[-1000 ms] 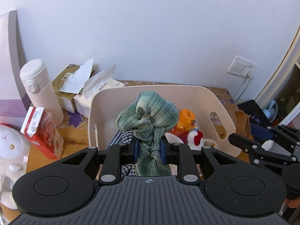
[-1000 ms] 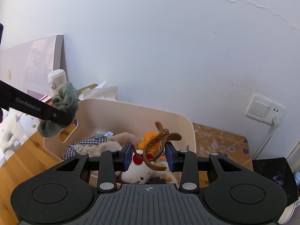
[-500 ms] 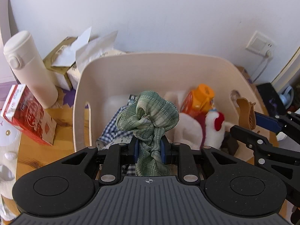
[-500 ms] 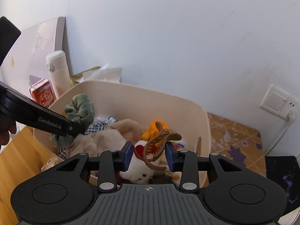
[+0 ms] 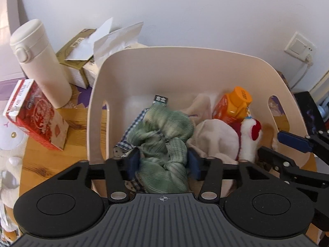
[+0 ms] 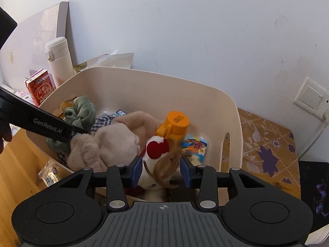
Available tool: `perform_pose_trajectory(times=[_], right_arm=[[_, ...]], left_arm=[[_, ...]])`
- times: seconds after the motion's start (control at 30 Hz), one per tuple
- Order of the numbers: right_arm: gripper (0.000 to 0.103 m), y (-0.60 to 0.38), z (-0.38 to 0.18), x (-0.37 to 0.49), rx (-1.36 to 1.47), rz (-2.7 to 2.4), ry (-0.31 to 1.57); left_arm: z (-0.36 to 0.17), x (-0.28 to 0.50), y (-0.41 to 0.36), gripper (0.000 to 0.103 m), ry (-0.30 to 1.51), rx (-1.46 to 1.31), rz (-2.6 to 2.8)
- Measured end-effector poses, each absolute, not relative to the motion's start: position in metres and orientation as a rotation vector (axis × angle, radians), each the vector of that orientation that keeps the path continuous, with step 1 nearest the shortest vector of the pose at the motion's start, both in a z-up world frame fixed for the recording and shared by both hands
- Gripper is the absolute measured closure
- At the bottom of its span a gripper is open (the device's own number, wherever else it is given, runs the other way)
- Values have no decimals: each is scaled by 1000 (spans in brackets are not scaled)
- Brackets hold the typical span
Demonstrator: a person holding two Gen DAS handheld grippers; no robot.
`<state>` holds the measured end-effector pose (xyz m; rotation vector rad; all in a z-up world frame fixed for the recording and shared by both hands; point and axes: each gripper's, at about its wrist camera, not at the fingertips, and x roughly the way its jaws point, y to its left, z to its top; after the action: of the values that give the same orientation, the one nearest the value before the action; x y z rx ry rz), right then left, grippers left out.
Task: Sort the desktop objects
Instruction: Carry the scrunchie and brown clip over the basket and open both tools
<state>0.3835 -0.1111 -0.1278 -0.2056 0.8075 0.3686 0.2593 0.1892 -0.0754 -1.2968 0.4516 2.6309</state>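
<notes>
White wall behind, wooden desk below, cream basket dead centre. Left gripper over the basket, jaws spread wide, blurred green scrunchie loose between them. Right gripper likewise parted, brown hair claw blurred between the pads, above the plush toy.

We see a smooth matt cream plastic bin, a ribbed green cloth scrunchie, and a grained wooden worktop.
</notes>
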Motion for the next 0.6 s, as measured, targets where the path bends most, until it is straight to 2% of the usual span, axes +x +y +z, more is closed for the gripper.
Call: perform_pose_trajectory(times=[0.1,0.17,0.23,0.4,0.47,0.6], right_arm=[[45,-111,-127,382,-192,365,805],[33,-112,-124,380,-179,362,801],[25,-113,-121,377,-167,354,796],[23,-117,-114,368,-149,340,772],[15,-119,-111,363,-142,332,761],[14,-123,-106,351,-141,327,748]], left_arm=[[-74,260,188,42,452,-1291,2636],[-73,261,188,40,457,-1287,2637],[-71,263,187,38,455,-1276,2636],[-64,272,186,33,447,-1229,2635],[-62,277,185,32,447,-1209,2633],[-55,288,179,31,421,-1180,2618]])
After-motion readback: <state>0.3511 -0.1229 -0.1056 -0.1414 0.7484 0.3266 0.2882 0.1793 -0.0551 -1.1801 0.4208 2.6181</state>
